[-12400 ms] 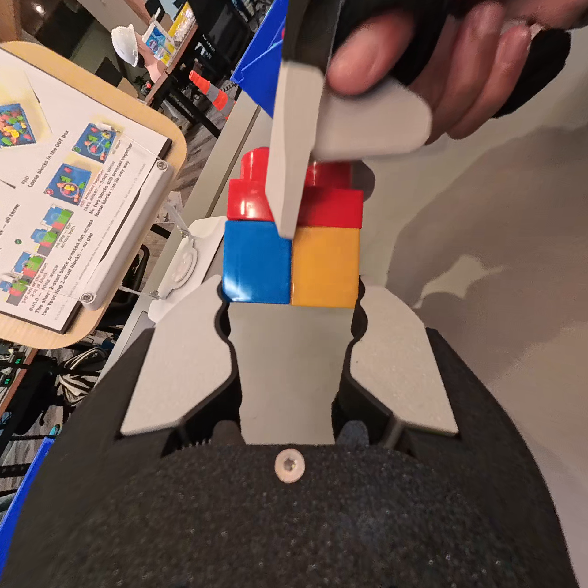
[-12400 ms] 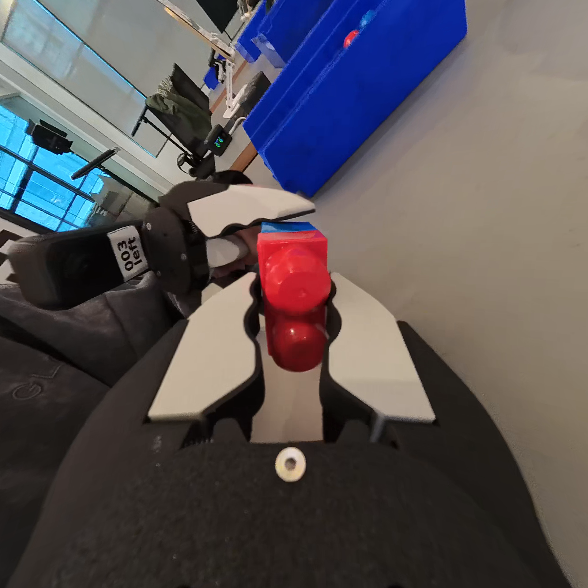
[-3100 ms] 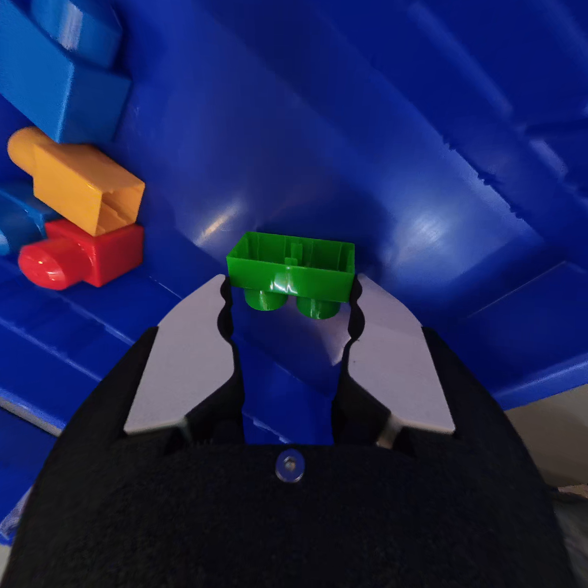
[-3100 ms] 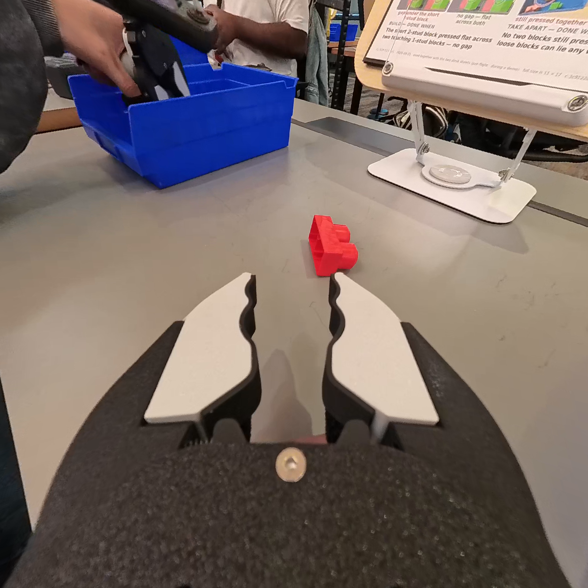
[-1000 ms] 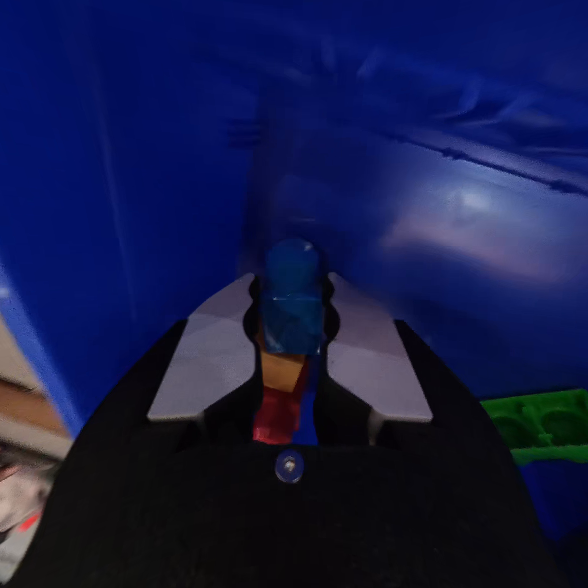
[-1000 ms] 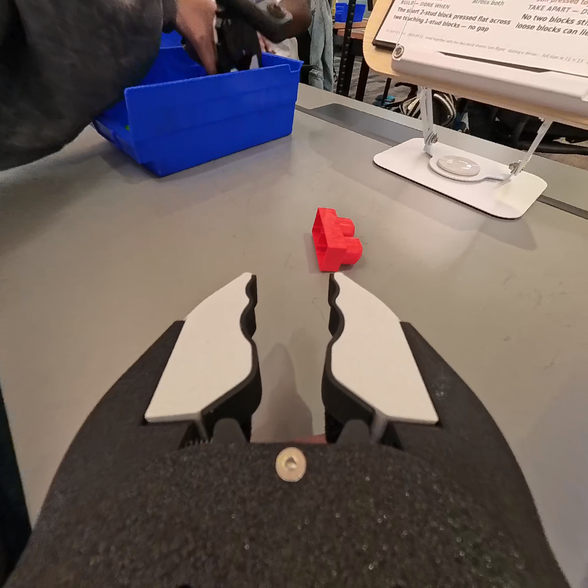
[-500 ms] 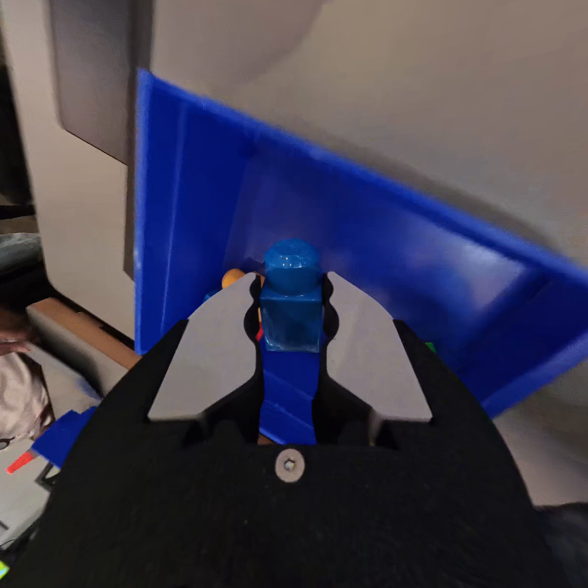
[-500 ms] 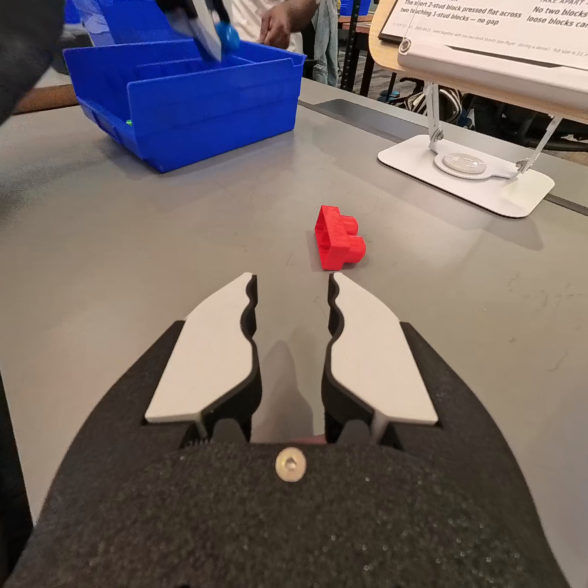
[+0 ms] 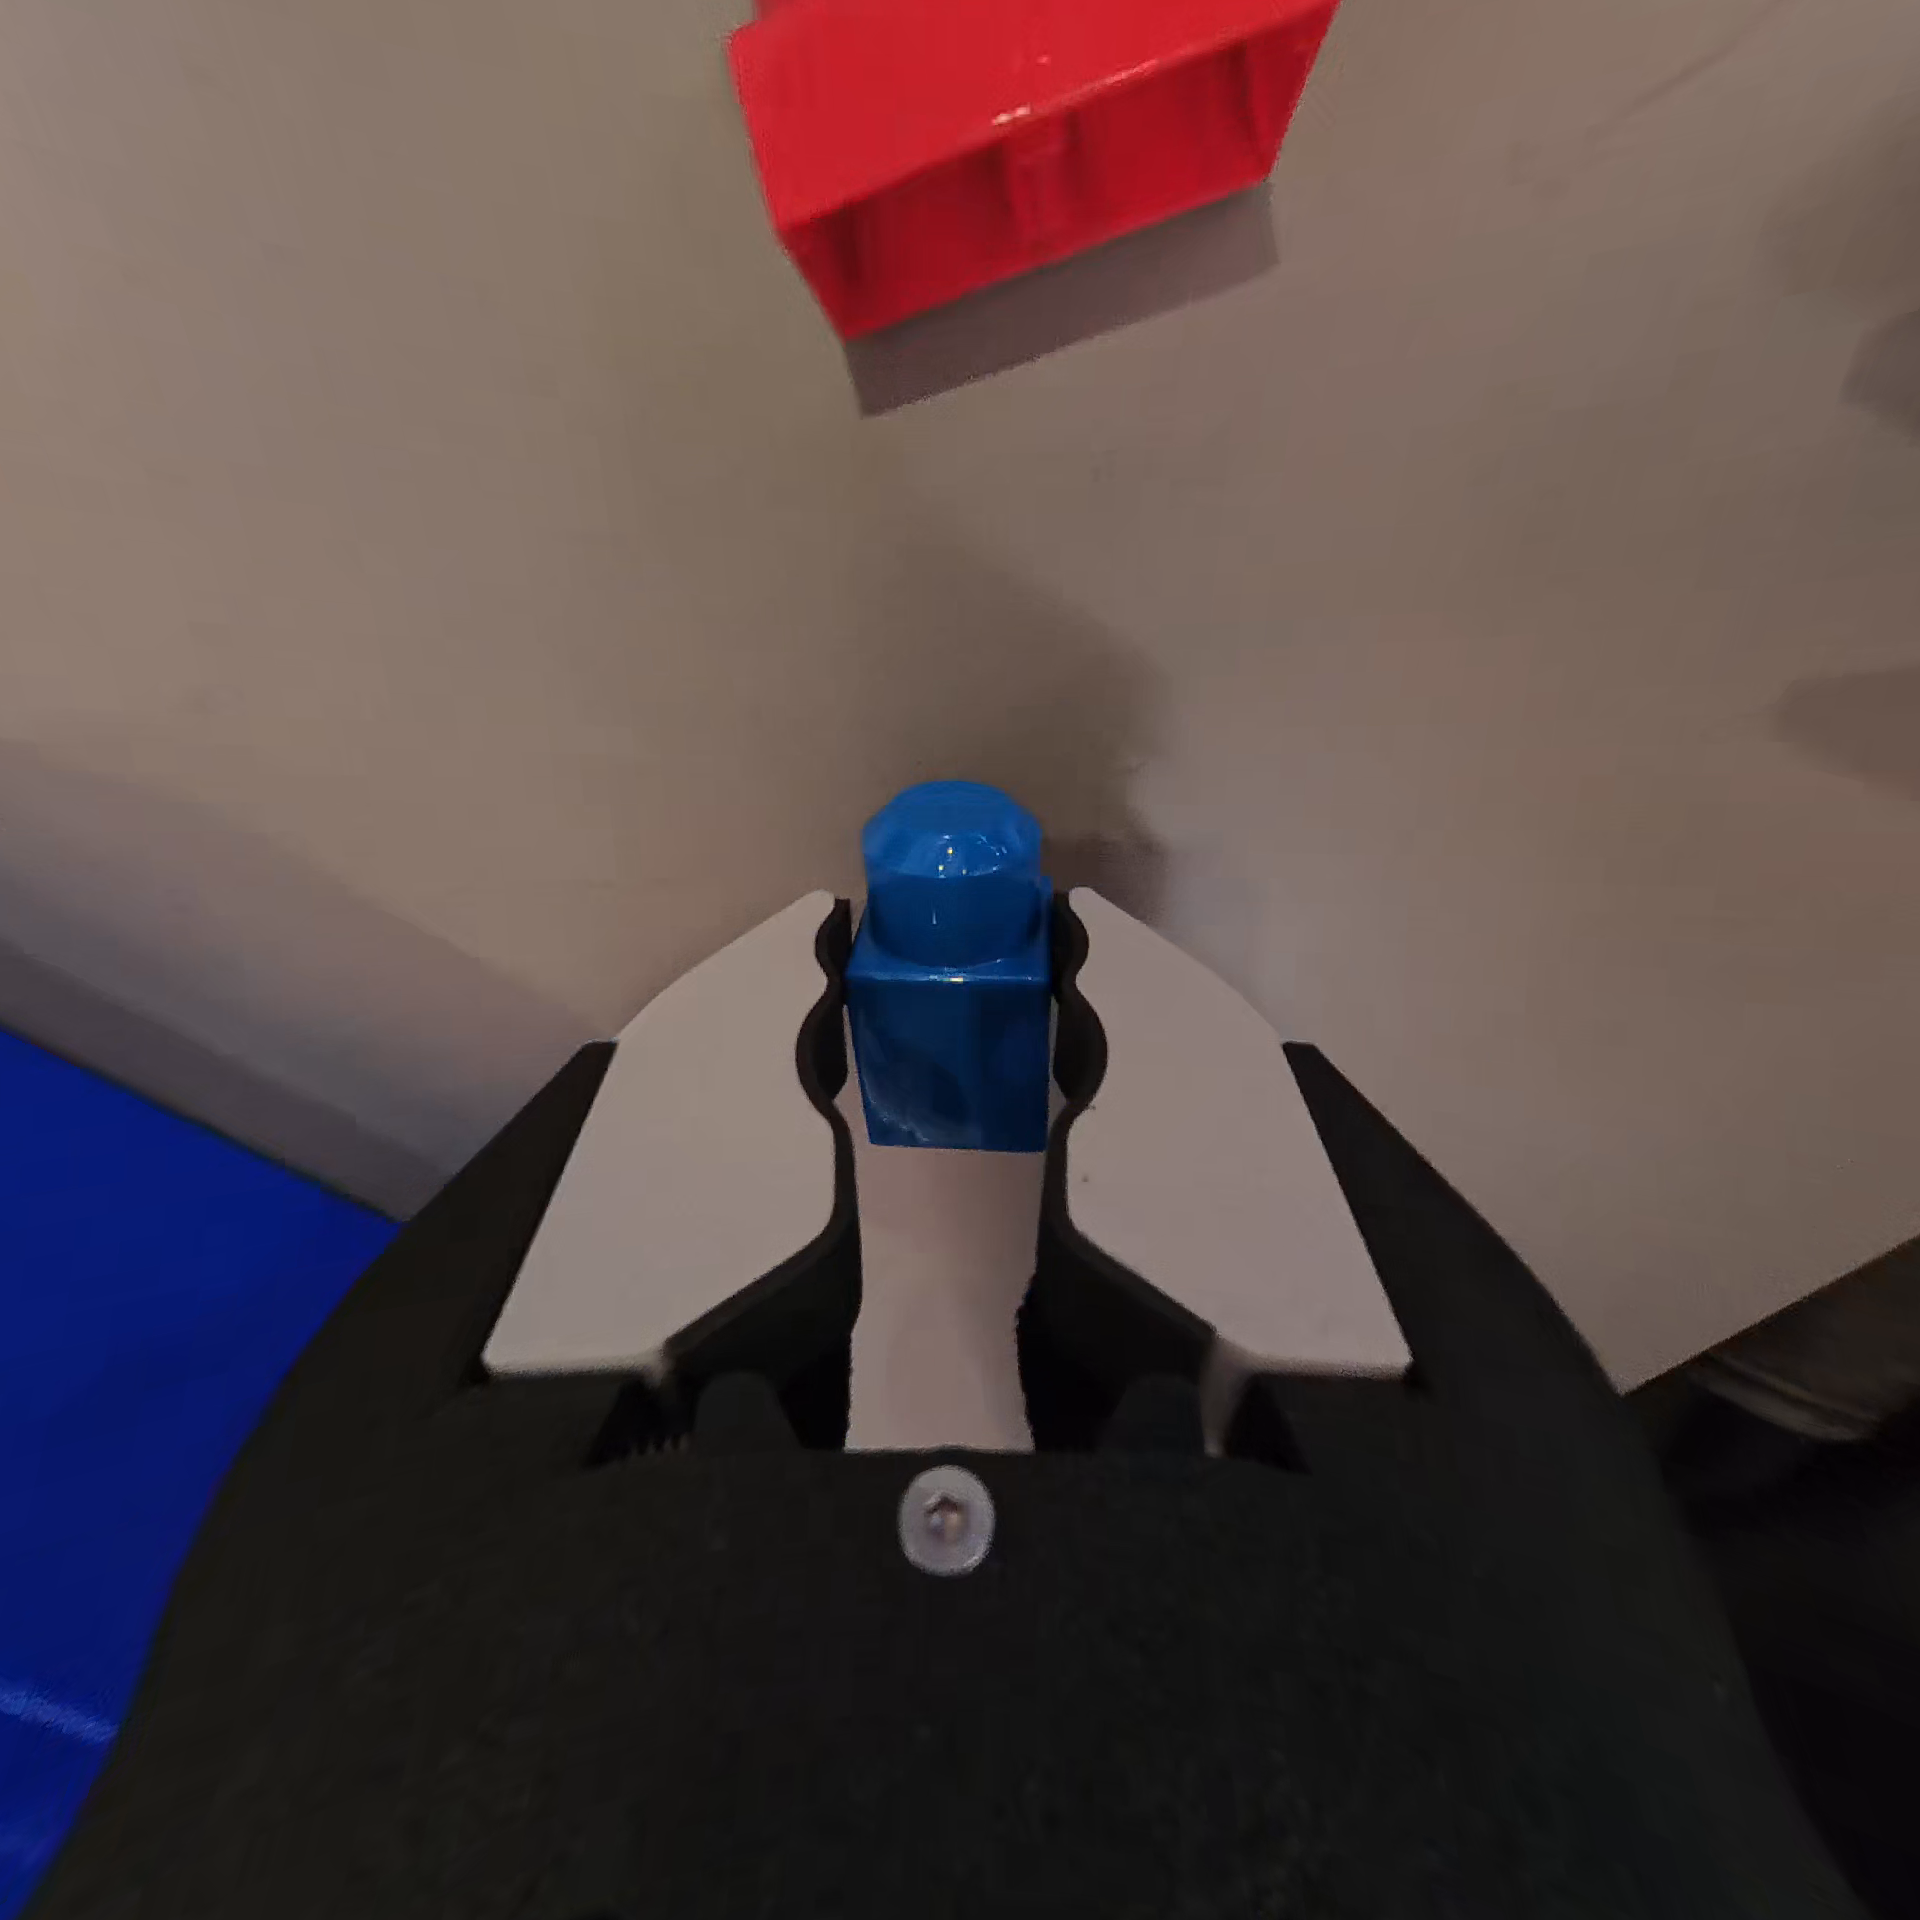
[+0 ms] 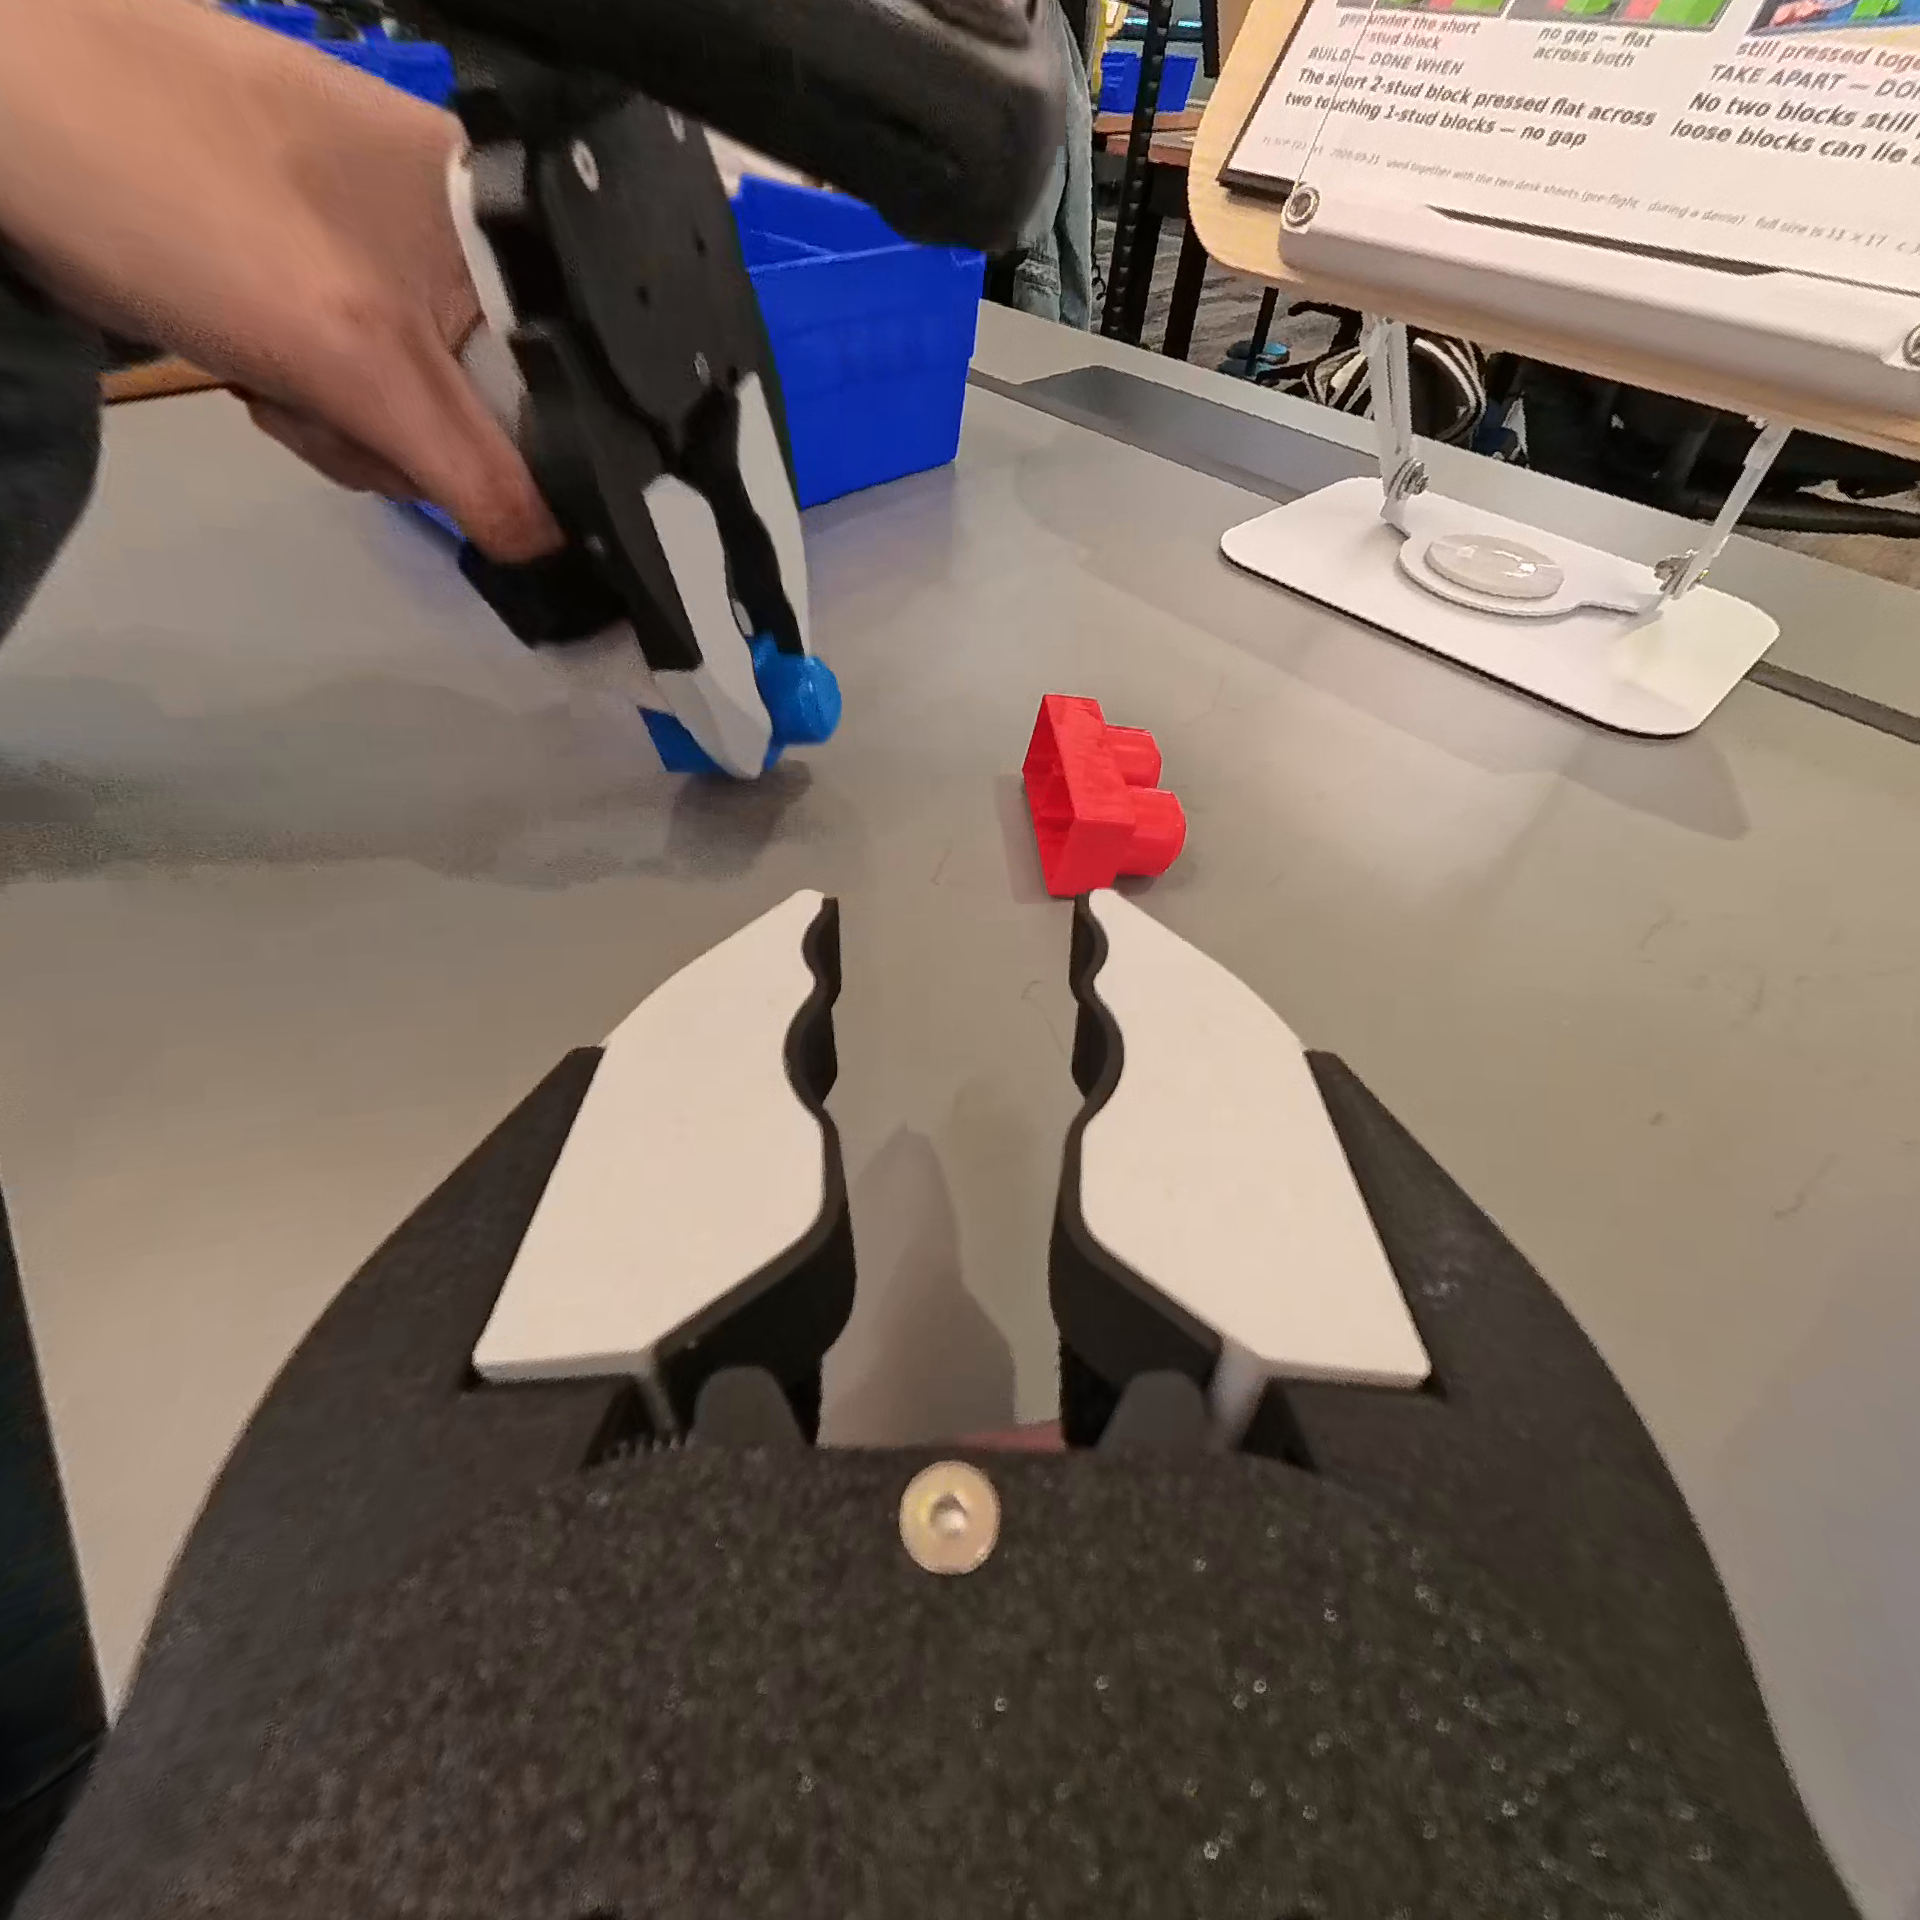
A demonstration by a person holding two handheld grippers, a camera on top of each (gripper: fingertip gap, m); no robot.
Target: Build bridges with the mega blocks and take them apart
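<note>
The grey table (image 10: pixel 312 987) spans both views and carries everything else; at its far left stands a blue bin (image 10: pixel 873 343), partly hidden behind the left gripper, and a corner of that bin (image 9: pixel 125 1351) shows low on the left in the left wrist view; at the far right a white stand (image 10: pixel 1507 613) holds up a tilted board with printed sheets (image 10: pixel 1621 114). A person's hand (image 10: pixel 260 291) holds the left gripper (image 10: pixel 743 727), which slants down toward the table surface; its fingers are clamped on a blue one-stud block (image 10: pixel 795 701), whose stud points toward the red block; in the left wrist view the same gripper (image 9: pixel 948 935) pinches the blue block (image 9: pixel 951 1049) by its sides, stud (image 9: pixel 951 883) forward; whether the block touches the table cannot be told. The right gripper (image 10: pixel 951 914) hangs over the table with its jaws apart and nothing between them. The red two-stud block (image 10: pixel 1091 800) lies on its side on the table, just beyond the right gripper's right fingertip and near the blue block, apart from it; the left wrist view shows its hollow underside (image 9: pixel 1039 166).
</note>
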